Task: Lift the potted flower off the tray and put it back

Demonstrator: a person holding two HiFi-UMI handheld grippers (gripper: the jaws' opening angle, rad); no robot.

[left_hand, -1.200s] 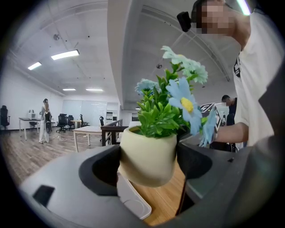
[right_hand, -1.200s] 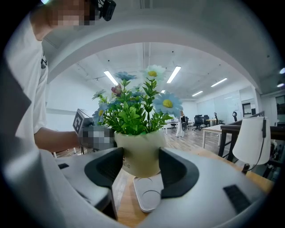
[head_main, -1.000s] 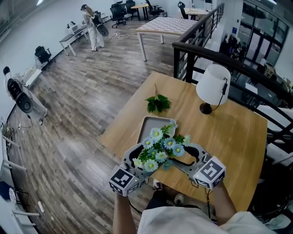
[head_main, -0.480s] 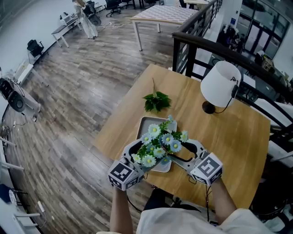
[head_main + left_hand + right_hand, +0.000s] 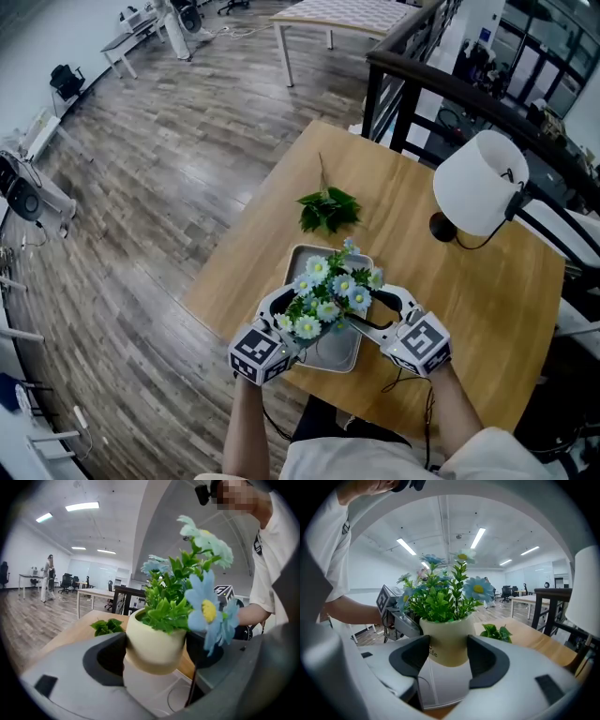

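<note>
Both my grippers are on the potted flower (image 5: 330, 291), one from each side. The left gripper (image 5: 157, 652) has its jaws spread wide, dark pads pressed on the cream pot. The right gripper (image 5: 449, 660) is the same: jaws wide, pads on both sides of the pot, nothing else in them. The pot sits directly over the grey tray (image 5: 337, 352). In the left gripper view it leans a bit and looks just clear of the tray floor, but I can't tell for sure if the base touches.

The tray is at the near edge of the wooden desk (image 5: 469, 281), close to my body. The blue blooms and green leaves spread over my jaws and hide most of the tray's middle in the head view. One bloom droops across my left gripper's right pad.

A leaf sprig (image 5: 328, 208) lies flat on the desk just beyond the tray's far rim, apart from it. A lamp (image 5: 480, 183) with a white shade stands toward the far right of the desk, well apart from the tray. A black railing (image 5: 441, 87) runs behind the desk's far side. The wood floor (image 5: 141, 216) is to the left, and a person (image 5: 48, 576) stands far off by other desks.
</note>
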